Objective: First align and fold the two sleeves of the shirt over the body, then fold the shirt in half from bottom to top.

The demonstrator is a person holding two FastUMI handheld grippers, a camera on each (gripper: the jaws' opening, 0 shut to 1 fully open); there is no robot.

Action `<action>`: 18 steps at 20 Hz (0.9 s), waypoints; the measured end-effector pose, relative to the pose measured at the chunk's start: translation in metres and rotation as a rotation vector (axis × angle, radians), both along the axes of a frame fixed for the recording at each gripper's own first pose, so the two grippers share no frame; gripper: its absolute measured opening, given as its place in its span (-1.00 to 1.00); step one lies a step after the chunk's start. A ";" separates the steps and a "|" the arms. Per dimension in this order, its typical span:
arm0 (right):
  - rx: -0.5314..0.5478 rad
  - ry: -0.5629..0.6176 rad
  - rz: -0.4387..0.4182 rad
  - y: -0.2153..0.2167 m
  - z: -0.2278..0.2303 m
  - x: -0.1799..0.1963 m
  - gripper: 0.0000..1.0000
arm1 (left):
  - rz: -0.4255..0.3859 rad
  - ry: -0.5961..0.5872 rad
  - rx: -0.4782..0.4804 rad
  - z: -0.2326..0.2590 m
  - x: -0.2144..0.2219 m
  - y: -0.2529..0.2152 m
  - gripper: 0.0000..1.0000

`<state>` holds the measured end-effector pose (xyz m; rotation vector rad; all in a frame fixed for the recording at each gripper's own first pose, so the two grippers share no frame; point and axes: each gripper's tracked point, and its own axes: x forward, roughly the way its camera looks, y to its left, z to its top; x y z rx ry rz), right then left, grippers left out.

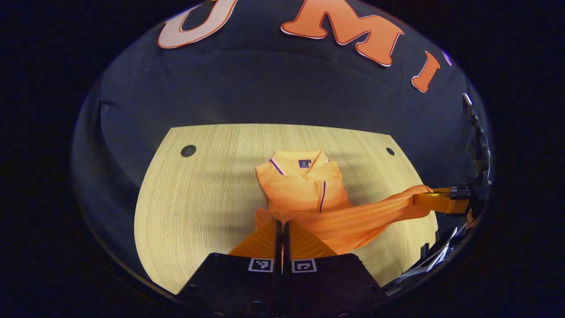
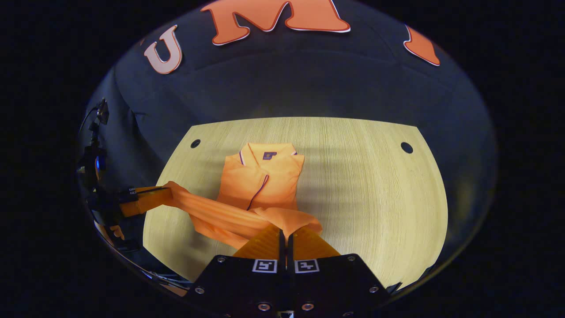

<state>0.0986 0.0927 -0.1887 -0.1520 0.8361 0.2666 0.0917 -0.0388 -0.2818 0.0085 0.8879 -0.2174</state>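
Note:
An orange polo shirt [image 1: 304, 185] lies on the wooden table with its collar at the far end and its sleeves folded in over the body. Its bottom hem is lifted off the table and stretched into a band between both grippers. My left gripper [image 1: 281, 227] is shut on one hem corner right before its camera. My right gripper [image 1: 435, 201] holds the other corner at the table's right edge. In the right gripper view the shirt [image 2: 260, 181] runs from my right gripper [image 2: 284, 234], shut on the hem, to my left gripper [image 2: 152, 196] at the left.
The light wooden table [image 1: 198, 198] has a dark round hole near each far corner [image 1: 188, 150] [image 1: 390, 151]. Black cloth walls the booth behind it. Bare tabletop [image 2: 375, 185] stretches to the right of the shirt in the right gripper view.

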 end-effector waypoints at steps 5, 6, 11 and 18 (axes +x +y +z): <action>0.004 -0.028 -0.020 0.006 0.002 0.054 -0.99 | 0.002 -0.048 0.008 0.001 0.059 -0.003 -0.99; 0.006 -0.034 -0.020 0.007 0.002 0.065 -1.00 | 0.002 -0.053 0.009 0.001 0.069 -0.004 -0.99; 0.024 -0.023 -0.063 0.006 -0.021 0.119 -1.00 | 0.026 -0.076 -0.009 -0.017 0.126 -0.006 -0.99; 0.049 0.026 -0.079 0.014 -0.077 0.170 -0.99 | 0.072 0.037 0.030 -0.102 0.158 0.005 -0.99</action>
